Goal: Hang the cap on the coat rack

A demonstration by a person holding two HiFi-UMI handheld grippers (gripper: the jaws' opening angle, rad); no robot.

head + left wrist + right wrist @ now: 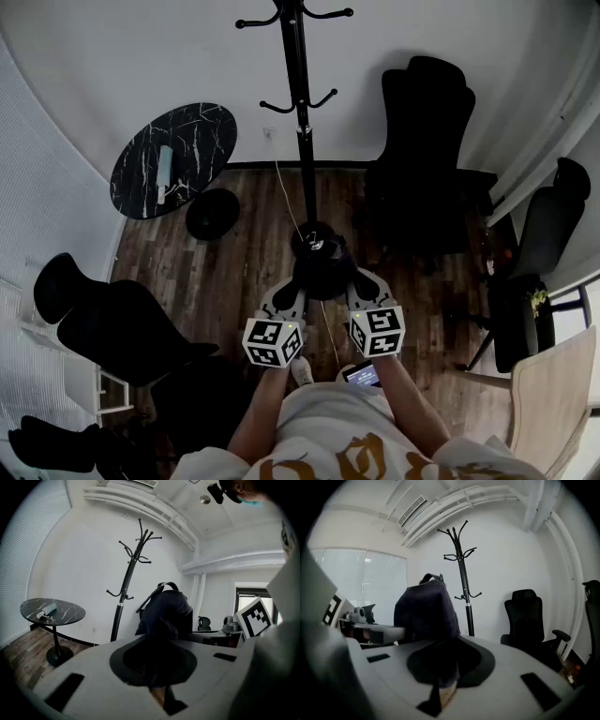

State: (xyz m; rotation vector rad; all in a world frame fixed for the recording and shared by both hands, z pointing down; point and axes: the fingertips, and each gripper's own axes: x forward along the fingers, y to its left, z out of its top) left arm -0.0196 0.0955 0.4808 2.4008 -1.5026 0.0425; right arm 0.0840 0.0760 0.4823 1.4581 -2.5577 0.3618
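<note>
Now, your left gripper [298,283] and right gripper [354,279] each pinched tight on the dark cap [323,267], held low before the coat rack [302,103], office chair [427,141] right, round table [173,159] left.

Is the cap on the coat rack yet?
No, the left gripper and right gripper hold the cap short of the coat rack.

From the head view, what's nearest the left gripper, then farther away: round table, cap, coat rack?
1. The cap: gripped by the left gripper, right in front.
2. The coat rack: straight ahead, behind the cap.
3. The round table: far off on the left, by the wall.
</note>
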